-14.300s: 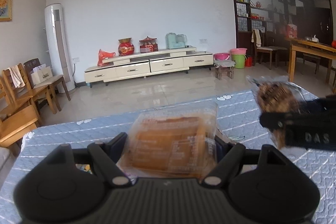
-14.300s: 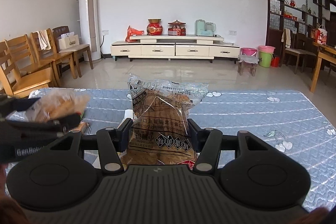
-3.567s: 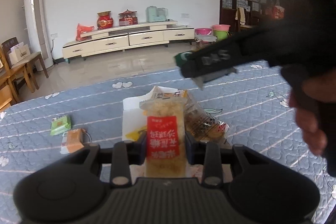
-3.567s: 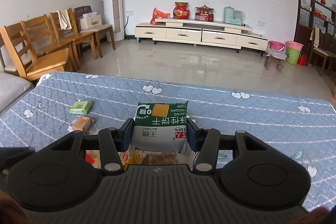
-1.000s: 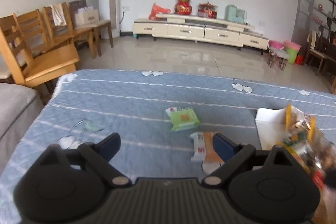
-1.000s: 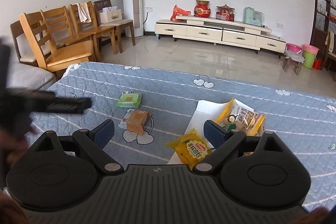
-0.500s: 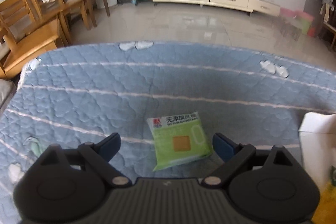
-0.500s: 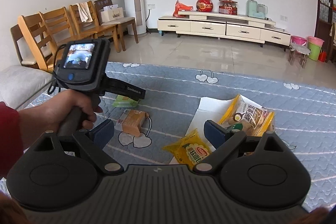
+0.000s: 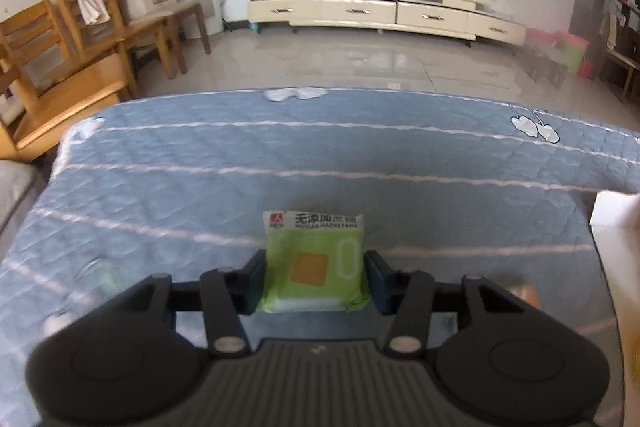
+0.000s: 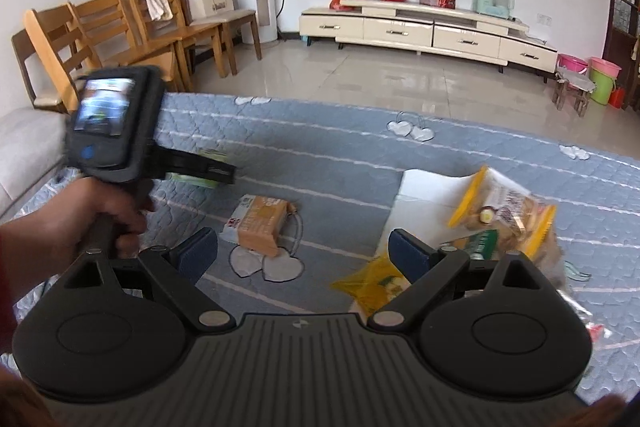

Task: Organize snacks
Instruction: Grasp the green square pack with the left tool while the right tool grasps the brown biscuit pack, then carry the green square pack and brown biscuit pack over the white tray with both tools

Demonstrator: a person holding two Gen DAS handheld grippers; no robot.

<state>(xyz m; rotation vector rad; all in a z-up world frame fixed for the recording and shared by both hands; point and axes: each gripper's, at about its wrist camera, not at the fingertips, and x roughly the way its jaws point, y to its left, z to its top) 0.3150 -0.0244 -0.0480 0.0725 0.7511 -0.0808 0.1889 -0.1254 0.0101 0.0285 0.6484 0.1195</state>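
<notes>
A green snack packet (image 9: 314, 259) lies flat on the blue quilted cover (image 9: 180, 163). My left gripper (image 9: 314, 281) is closing around it, and its pads meet the packet's two sides. In the right wrist view a hand holds that left gripper (image 10: 218, 171) low over the cover, with a sliver of the green packet (image 10: 210, 154) showing beside its fingers. My right gripper (image 10: 304, 255) hangs open with nothing between its jaws. A brown snack packet (image 10: 260, 223) lies just ahead of it.
A white box (image 10: 424, 191) stands to the right, with a yellow-edged snack bag (image 10: 504, 203) and a yellow packet (image 10: 372, 287) among several snacks. Its corner (image 9: 612, 227) shows in the left wrist view. Wooden chairs (image 10: 120, 27) stand beyond the cover's left edge.
My left gripper came down onto the green packet and its jaws went from wide to closed against the packet's sides. The right gripper drifted lower toward the brown packet, still open.
</notes>
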